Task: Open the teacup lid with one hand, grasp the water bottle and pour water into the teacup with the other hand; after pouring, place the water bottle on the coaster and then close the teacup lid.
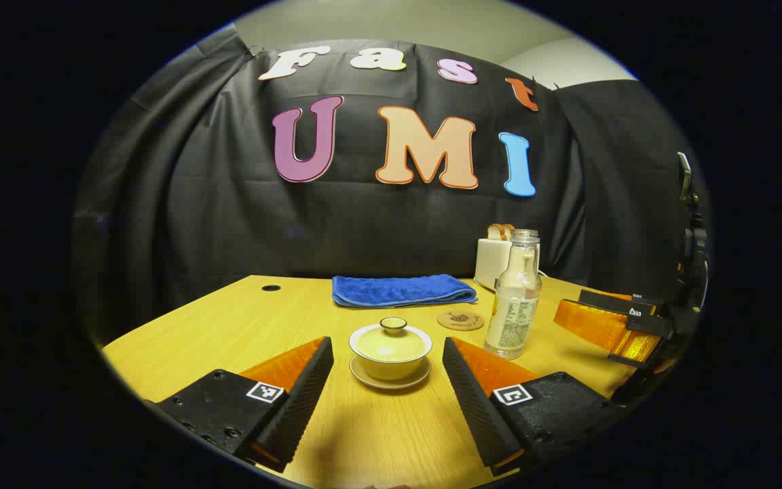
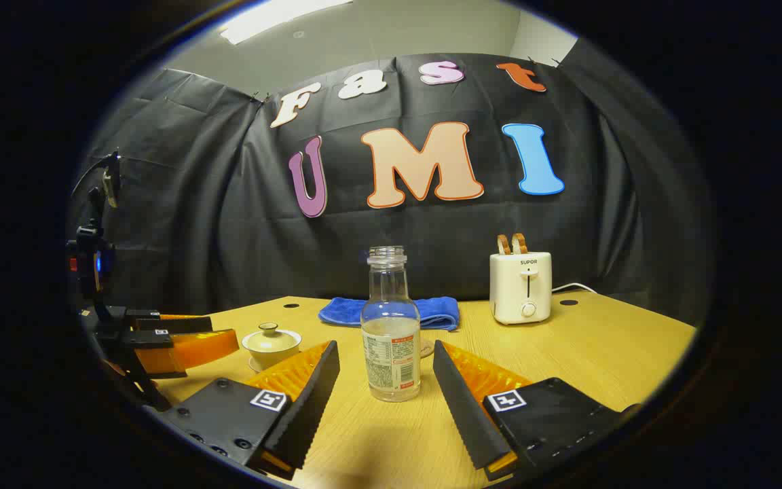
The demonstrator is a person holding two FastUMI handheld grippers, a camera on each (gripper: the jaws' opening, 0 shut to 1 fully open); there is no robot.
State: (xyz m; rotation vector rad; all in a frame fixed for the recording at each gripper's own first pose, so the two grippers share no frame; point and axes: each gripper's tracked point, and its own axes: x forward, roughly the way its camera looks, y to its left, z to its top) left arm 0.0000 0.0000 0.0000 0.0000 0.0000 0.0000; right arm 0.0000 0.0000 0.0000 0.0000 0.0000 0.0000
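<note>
**Left gripper view: lidded cup centred, both tools spread and empty**

Left gripper view puts the small pale-yellow ceramic teacup (image 1: 391, 350) dead ahead, on its matching saucer (image 1: 391, 380) on the yellow wood-grain bench (image 1: 228, 319). Its domed lid (image 1: 392, 333) is on, topped by a small round knob. The left tool (image 1: 387, 370) stands with its ribbed fingers wide apart, one on each side of the cup and short of it, holding nothing.

Just beside the cup stands the clear, uncapped glass water bottle (image 1: 514, 299) with a paper label, roughly a third full. The round brown cork coaster (image 1: 460, 320) lies behind, between cup and bottle. Right gripper view has the bottle (image 2: 391, 326) framed between the spread fingers of the right tool (image 2: 385, 380), which is also empty; the cup (image 2: 271, 346) sits off to the left.

Risks, as I judge them: the knob is small and glazed, so a pinch off-centre could slip or drag the light cup across its saucer. The bottle is tall, smooth and open-topped; a glancing finger could tip it and spill water.

Farther back lie a folded blue terry towel (image 1: 401, 290) and a cream toaster (image 2: 520, 285).
</note>
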